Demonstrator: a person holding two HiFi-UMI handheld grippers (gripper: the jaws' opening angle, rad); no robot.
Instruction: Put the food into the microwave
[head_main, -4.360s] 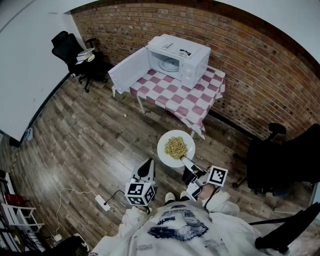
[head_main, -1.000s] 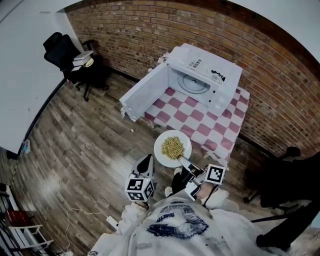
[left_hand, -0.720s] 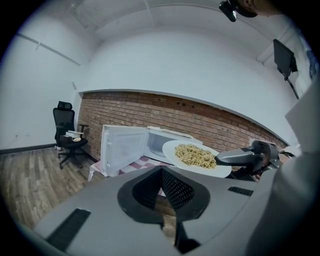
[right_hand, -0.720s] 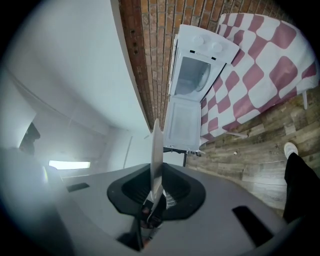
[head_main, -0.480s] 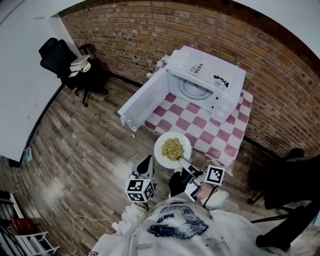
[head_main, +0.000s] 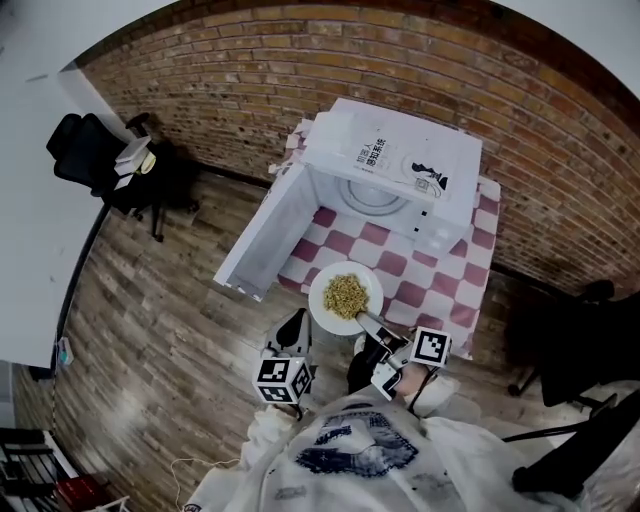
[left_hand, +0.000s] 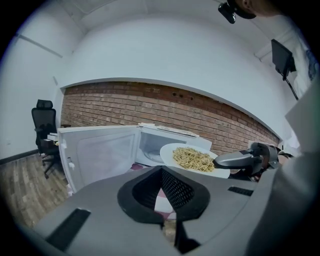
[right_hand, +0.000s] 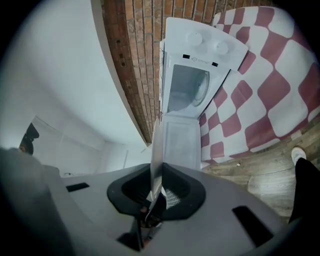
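Right gripper (head_main: 366, 323): clamped on the near rim of the plate (head_main: 324, 309). The right gripper view shows that rim edge-on between the pads (right_hand: 156, 165).
Why the rim: my guess is that a grip at the edge keeps the gripper out of the food (head_main: 346, 294). The plate is level, so the heap stays in the middle.
Left gripper (head_main: 293, 326): jaws together with nothing in them. It sits low, just left of the plate, and carries nothing. Probably kept free for the door.
Plate, position: in the air over the near edge of the surface (head_main: 445, 283), in front of the microwave's opening and not yet inside.
Microwave (head_main: 392, 155): stands on the chequered surface with its cavity facing the person. The turntable (head_main: 372, 196) is bare.
Door (head_main: 262, 237): swung wide to the left, clear of the plate's path.
Stage: approach nearly done, insertion still to come.
Risk: the far rim could catch the cavity's lip, and the plate could tip, being held on one side only.
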